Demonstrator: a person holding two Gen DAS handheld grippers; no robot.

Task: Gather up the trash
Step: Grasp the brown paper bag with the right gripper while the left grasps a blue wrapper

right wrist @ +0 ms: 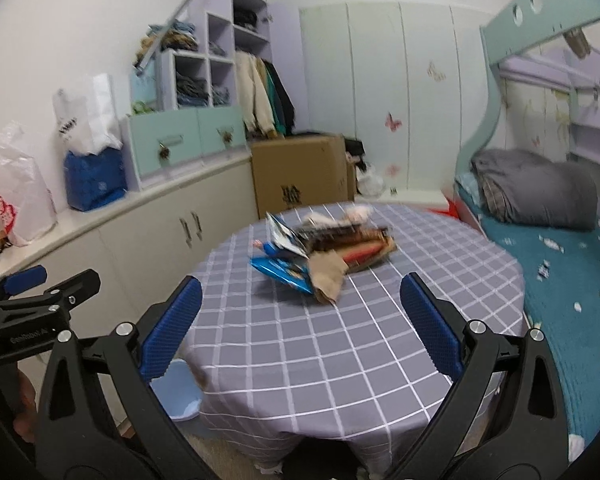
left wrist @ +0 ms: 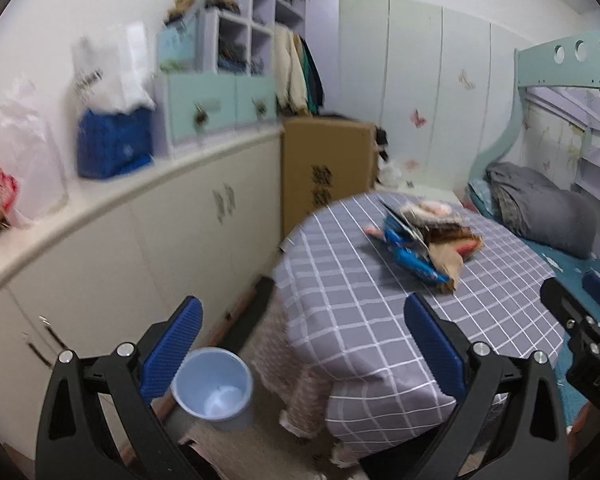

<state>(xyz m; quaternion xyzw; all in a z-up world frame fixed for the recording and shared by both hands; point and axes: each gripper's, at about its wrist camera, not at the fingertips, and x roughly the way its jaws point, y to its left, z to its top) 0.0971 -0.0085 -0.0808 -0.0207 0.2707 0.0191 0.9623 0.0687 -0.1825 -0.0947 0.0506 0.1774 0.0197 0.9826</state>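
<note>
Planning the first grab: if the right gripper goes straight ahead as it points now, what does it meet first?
Probably the pile of snack wrappers on the checked tablecloth; the right gripper is open, though depth is unclear.

We are seeing the table (right wrist: 340,352) carrying a wrapper pile (right wrist: 324,256); the floor (left wrist: 268,440) is bearing a bin (left wrist: 214,390).
</note>
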